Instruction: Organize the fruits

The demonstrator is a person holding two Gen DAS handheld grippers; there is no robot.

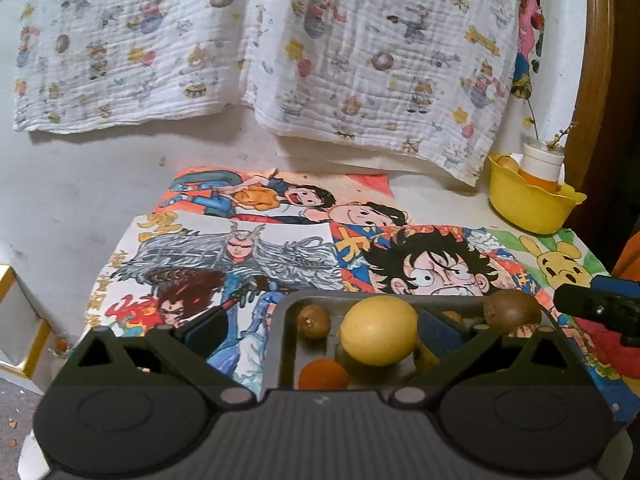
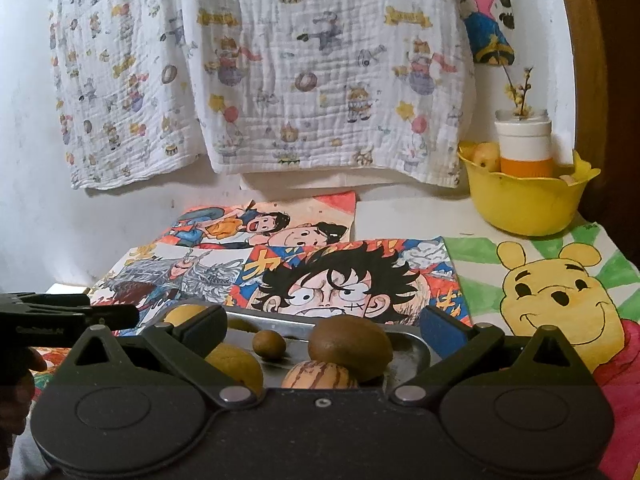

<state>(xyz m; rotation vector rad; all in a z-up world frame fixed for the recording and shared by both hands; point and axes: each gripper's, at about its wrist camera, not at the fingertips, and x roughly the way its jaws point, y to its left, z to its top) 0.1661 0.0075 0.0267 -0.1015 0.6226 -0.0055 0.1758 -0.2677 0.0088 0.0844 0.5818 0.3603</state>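
Fruits sit in a metal tray at the near edge of the tabletop, right under both grippers. Left gripper is spread wide, holding nothing; a lemon lies between its fingers, nearer the right finger, contact unclear. Small brown fruit just left of the lemon, an orange one near-left of it, a kiwi past the right finger toward the tray's far right corner. Left finger hangs outside the tray's left wall.

Right gripper is also wide and holding nothing. The kiwi lies between its fingers, a striped fruit just in front of it and touching or nearly so, a small brown fruit to the left, the lemon by the left finger. Tray's right rim is just inside the right finger.

The other gripper's tip shows at the edge of each view, well apart from the fruits.

Beyond the tray the tabletop is covered with cartoon drawings, flat and bare, open room to the far edge. A yellow bowl stands at the far right corner with a fruit and a white-orange jar in it. A printed cloth hangs on the wall behind. Table's left edge drops off by a white box.
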